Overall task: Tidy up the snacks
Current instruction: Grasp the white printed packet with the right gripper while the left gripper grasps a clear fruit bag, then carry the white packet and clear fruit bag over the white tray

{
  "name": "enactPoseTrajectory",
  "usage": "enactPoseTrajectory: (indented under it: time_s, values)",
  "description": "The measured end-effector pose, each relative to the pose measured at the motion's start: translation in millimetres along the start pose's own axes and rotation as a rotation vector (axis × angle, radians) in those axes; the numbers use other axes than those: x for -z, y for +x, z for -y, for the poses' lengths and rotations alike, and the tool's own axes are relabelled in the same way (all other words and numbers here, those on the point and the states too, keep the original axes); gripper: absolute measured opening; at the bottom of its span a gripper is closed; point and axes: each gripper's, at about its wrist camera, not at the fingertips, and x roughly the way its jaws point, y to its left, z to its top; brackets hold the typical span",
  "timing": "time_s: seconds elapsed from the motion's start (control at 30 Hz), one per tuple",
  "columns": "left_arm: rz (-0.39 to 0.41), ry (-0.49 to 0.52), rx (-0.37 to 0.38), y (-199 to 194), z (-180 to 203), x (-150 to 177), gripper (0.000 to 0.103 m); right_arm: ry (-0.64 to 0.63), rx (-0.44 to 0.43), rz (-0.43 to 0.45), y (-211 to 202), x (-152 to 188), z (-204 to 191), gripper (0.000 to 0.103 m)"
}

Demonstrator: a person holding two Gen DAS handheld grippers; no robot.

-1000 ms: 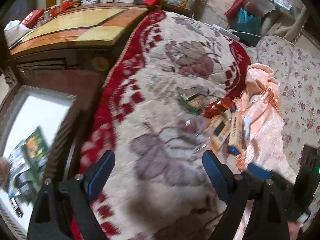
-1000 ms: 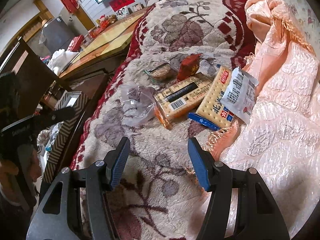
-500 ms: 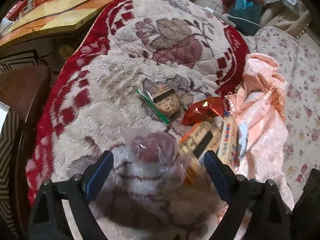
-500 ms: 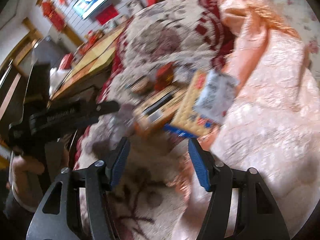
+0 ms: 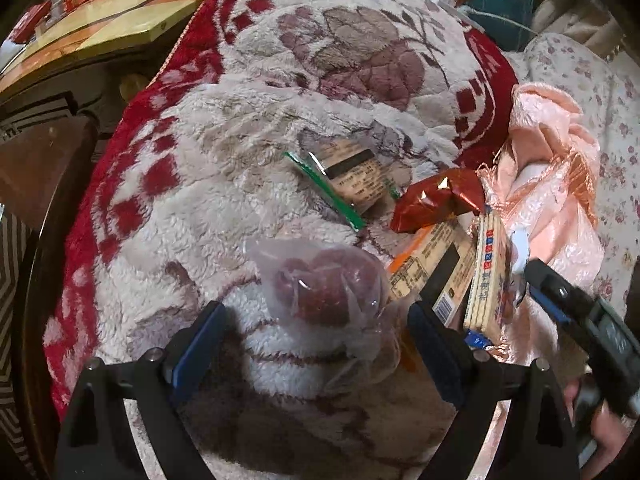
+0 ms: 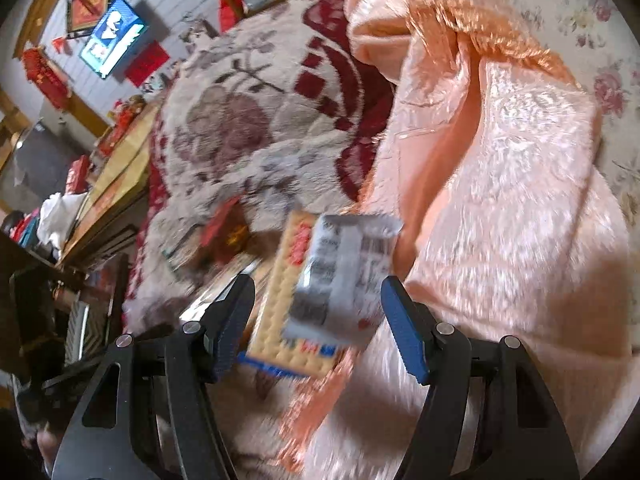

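Left gripper (image 5: 316, 332): jaws spread wide, blue pads on either side of a clear plastic bag of reddish snacks (image 5: 324, 288). Pads don't touch the bag; gap visible on both sides. Nothing held. Bag lies on the fleece floral blanket (image 5: 256, 100), cream with a dark red border.

Right gripper (image 6: 316, 320): jaws have just been opening, now apart at a medium width. A white sachet with a barcode (image 6: 344, 276) sits in the gap between the pads, lying on top of a yellow cracker pack (image 6: 280, 312). Right wrist view is motion-blurred; pads look clear of the sachet, no pinch visible. In the left wrist view the right gripper comes in from the right edge, fingertip just beside the cracker pack's (image 5: 486, 280) edge; contact can't be told.

Snack cluster, all on the blanket near the peach satin cloth (image 6: 500, 200):
- green-edged packet (image 5: 344, 184), farthest from the left gripper
- red foil wrapper (image 5: 432, 204), just right of the green-edged packet
- orange-edged biscuit pack with barcode (image 5: 432, 272), between the bag and the cracker pack
- cracker pack, right side, touching the satin cloth's fringe

Wooden table (image 5: 100, 20) stands beyond the blanket's far left edge.
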Motion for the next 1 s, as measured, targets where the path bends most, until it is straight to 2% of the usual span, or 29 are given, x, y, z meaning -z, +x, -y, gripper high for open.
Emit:
enactPoseTrajectory:
  time_s: [0.23,0.33,0.37,0.43,0.47,0.5,0.53,0.67,0.83,1.0]
  values:
    - [-0.005,0.022,-0.026,10,6,-3,0.098,0.016,0.001,-0.074,28,-8,10,0.066]
    - [0.007,0.029,-0.026,12,7,-3,0.097,0.005,-0.03,-0.056,29,-6,9,0.055]
    - [0.015,0.035,-0.025,11,7,-3,0.093,0.007,-0.037,-0.052,28,-5,9,0.052]
    - [0.048,0.06,0.01,5,8,0,0.064,-0.001,-0.047,-0.047,25,-2,7,0.052]
    - [0.048,0.069,0.032,2,7,1,0.058,-0.008,-0.053,-0.042,21,0,5,0.052]
    - [0.038,0.075,0.034,-1,6,1,0.045,-0.012,-0.055,-0.037,18,1,4,0.052]
    - [0.031,0.084,0.011,-2,4,2,0.043,-0.017,-0.059,-0.03,14,3,2,0.052]
    - [0.031,0.064,0.021,-10,-14,10,0.041,-0.039,-0.096,-0.013,-4,16,-10,0.052]
    - [0.07,0.038,0.012,-40,-37,29,0.04,-0.097,-0.146,-0.013,-21,42,-30,0.052]
    - [0.12,0.034,-0.054,-70,-60,52,0.04,-0.197,-0.18,-0.035,-30,69,-62,0.052]
